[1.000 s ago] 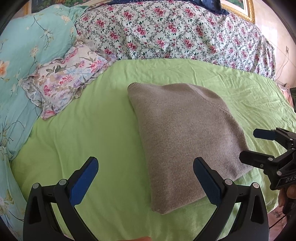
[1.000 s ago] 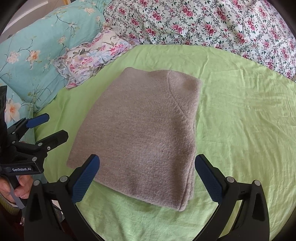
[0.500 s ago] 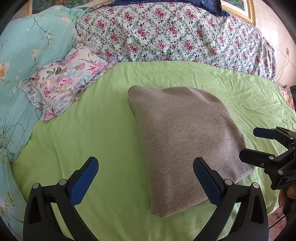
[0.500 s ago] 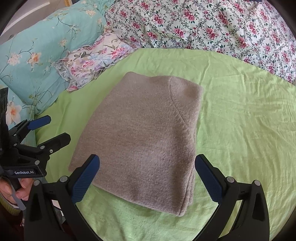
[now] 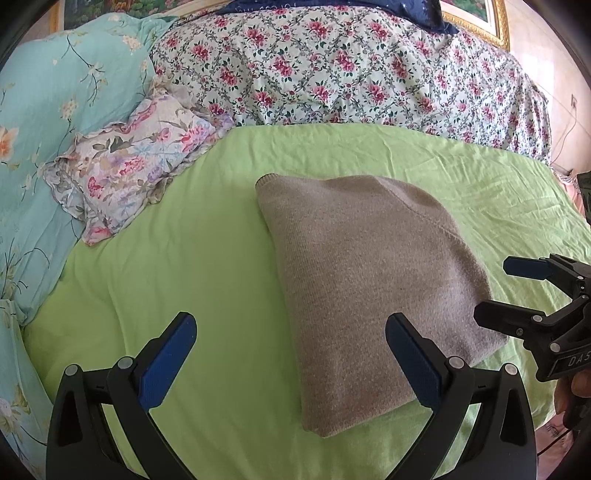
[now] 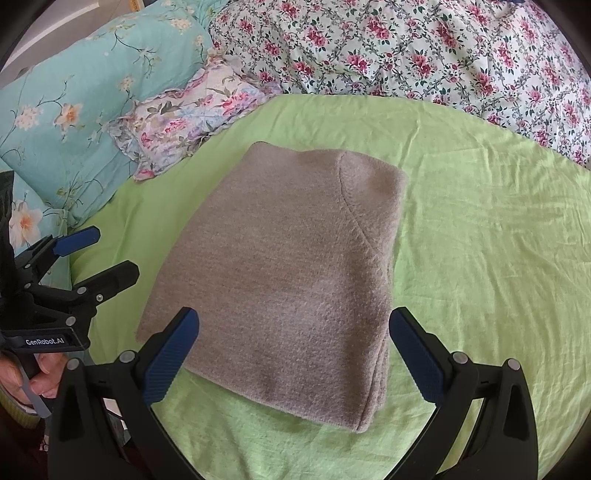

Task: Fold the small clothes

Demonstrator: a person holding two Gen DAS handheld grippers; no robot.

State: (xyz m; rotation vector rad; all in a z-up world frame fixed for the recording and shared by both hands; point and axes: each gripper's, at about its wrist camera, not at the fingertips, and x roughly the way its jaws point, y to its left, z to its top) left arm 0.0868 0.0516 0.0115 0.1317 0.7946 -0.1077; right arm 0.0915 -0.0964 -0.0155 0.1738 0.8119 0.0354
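Observation:
A grey-brown knit garment point(image 5: 373, 280) lies folded into a flat rectangle on the green sheet point(image 5: 207, 266); it also shows in the right wrist view point(image 6: 288, 273). My left gripper point(image 5: 291, 354) is open and empty, held above the sheet at the garment's near left corner. It also shows at the left edge of the right wrist view point(image 6: 107, 254), open. My right gripper point(image 6: 295, 354) is open and empty, above the garment's near edge. It also shows at the right of the left wrist view point(image 5: 498, 291), beside the garment's right edge.
A small floral pillow point(image 5: 136, 173) and a turquoise floral quilt point(image 5: 55, 122) lie to the left. A pink-flowered quilt point(image 5: 351, 74) runs along the back. The green sheet point(image 6: 480, 240) spreads to the right of the garment. A picture frame point(image 5: 476, 18) hangs behind.
Both grippers have drawn back and up slightly, so the garment sits a little lower in both views. The garment has not moved. Both grippers stay open.

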